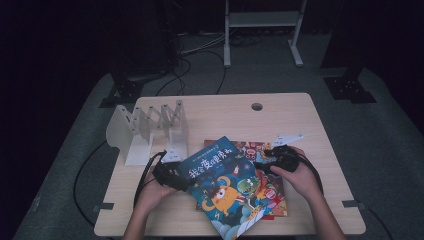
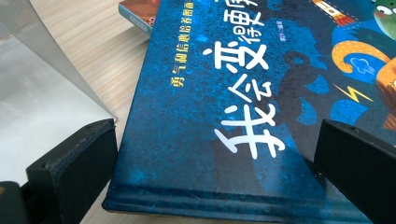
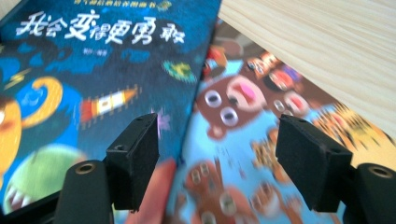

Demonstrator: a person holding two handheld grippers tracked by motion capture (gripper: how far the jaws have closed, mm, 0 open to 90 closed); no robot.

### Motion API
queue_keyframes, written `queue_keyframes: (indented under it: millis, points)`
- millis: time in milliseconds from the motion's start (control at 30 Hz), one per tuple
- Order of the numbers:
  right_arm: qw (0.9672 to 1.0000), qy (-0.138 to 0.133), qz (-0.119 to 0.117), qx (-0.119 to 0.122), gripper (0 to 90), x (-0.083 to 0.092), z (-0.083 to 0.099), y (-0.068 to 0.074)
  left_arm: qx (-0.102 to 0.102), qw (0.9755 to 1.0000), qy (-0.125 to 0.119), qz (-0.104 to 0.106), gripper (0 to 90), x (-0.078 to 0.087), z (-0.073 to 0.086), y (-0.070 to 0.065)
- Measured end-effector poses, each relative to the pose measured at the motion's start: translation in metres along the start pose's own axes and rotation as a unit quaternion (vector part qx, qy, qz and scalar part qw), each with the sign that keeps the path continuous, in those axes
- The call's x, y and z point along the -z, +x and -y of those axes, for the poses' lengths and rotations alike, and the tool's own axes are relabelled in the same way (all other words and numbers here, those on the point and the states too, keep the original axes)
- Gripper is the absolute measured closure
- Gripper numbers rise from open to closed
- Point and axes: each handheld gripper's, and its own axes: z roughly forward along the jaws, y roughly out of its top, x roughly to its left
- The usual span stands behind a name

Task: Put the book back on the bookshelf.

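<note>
A blue picture book (image 1: 225, 185) with white characters lies slanted on top of a colourful cartoon book (image 1: 272, 192) at the table's front middle. My left gripper (image 1: 179, 179) is at the blue book's left corner. In the left gripper view its jaws stand wide, one over the bare wood and one over the cover of the blue book (image 2: 224, 93), so the left gripper (image 2: 217, 163) is open. My right gripper (image 1: 267, 159) hovers at the books' right side. In the blurred right gripper view the right gripper (image 3: 217, 154) is open above the seam between the blue book (image 3: 93, 70) and the bear-patterned book (image 3: 243, 140).
A white zigzag book rack (image 1: 150, 127) stands at the table's left, and its pale base plate (image 2: 37, 93) is close to my left jaw. The wooden table (image 1: 225, 110) has a cable hole (image 1: 257, 106) at the back. Cables trail off the front left edge.
</note>
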Motion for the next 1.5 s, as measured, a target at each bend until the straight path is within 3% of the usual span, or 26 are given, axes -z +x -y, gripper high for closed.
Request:
queue_keyframes:
  millis: [333, 767, 1100, 1367, 1500]
  points:
    - [0.9999, -0.008, 0.013, -0.001, 28.6, 0.041, 0.037, 0.006, 0.001, 1.0000, 0.003, 0.002, 0.0, 0.001, 0.001, 0.001]
    - [0.9998, -0.001, 0.017, -0.011, 27.7, 0.072, 0.080, 0.017, 0.004, 1.0000, 0.005, 0.003, 0.0, 0.002, 0.001, 0.001]
    - [0.9999, 0.011, 0.005, 0.006, 25.1, 0.069, 0.089, 0.032, 0.008, 0.9999, 0.003, 0.006, 0.0, 0.002, 0.002, 0.001]
    - [0.9998, 0.003, 0.018, 0.002, 26.4, 0.067, 0.088, 0.028, 0.006, 0.9998, 0.009, 0.014, 0.0, 0.003, 0.003, 0.002]
    - [0.9997, 0.004, 0.025, -0.001, 26.4, 0.064, 0.083, 0.020, 0.008, 0.9997, 0.012, 0.021, 0.0, 0.003, 0.003, 0.001]
